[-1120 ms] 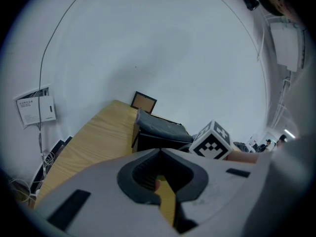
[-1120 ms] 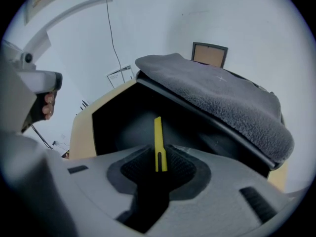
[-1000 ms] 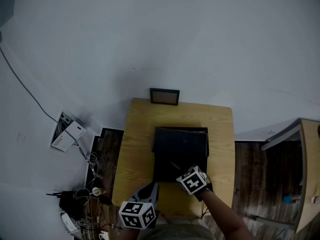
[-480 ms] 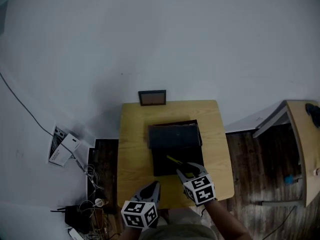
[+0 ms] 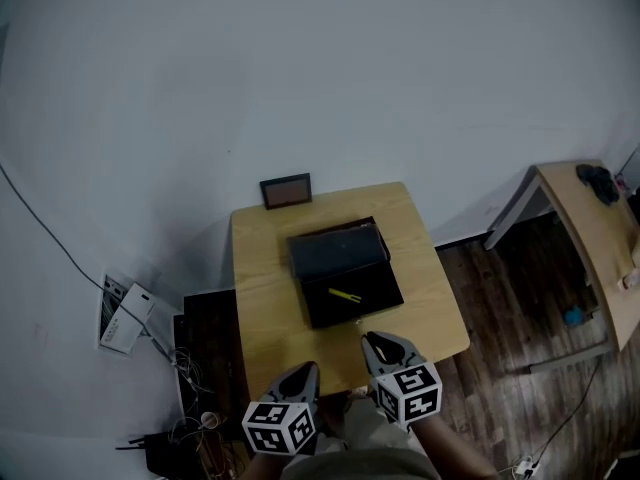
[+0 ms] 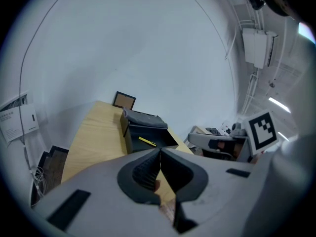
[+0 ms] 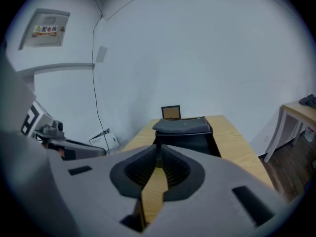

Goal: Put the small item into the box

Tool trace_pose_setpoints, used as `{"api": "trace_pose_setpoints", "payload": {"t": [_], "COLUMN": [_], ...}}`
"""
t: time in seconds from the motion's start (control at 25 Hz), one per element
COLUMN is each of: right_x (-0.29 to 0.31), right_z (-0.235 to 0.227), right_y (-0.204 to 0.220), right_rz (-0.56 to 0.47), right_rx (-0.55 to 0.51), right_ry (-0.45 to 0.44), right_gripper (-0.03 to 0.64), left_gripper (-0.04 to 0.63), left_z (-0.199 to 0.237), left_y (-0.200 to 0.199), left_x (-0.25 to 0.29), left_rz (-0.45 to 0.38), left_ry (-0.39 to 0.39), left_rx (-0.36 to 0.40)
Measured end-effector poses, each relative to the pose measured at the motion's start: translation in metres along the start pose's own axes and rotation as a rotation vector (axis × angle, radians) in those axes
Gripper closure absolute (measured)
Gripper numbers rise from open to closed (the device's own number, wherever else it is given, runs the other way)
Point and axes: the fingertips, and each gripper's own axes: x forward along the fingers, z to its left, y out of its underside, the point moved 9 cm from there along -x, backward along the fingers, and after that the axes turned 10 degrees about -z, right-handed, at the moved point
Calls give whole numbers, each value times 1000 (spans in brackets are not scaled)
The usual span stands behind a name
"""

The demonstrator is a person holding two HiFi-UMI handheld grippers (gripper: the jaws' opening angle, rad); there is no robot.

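On the floor at the far left lie white papers [image 5: 122, 311] and, nearer, a tangle of cables [image 5: 188, 420]. The left gripper [image 5: 304, 372] hangs at the table's [image 5: 258, 298] near edge, its jaws clenched together with nothing between them. Mid-table sits the open black box [image 5: 372, 286], its lid [image 5: 335, 250] tipped back on the far side. A small frame [image 5: 286, 190] stands beyond it at the far edge. The yellow item [image 5: 345, 294] lies inside the box, touching neither gripper. The right gripper [image 5: 376, 340] hangs just near of the box; its jaws are closing, tips almost meeting, empty. A second table [image 5: 585, 230] stands at the far right.
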Motion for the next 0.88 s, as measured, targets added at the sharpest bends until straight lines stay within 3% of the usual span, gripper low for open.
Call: {"api": "trace_pose_setpoints", "payload": {"t": [0.32,0.88], "right_x": [-64,-139], "right_z": [57,126], "right_y": [5,27], "right_rz": [-101,-179], "right_rx": [3,5], "right_ry": [17,-12], "right_gripper": [606,614], "left_gripper": [592,592], "left_z": [-10,-24], "left_y": [12,41], "left_x": [-53,-133], "left_rz": [-31,-72], "left_ry": [46,91], "left_rx": [5,27]}}
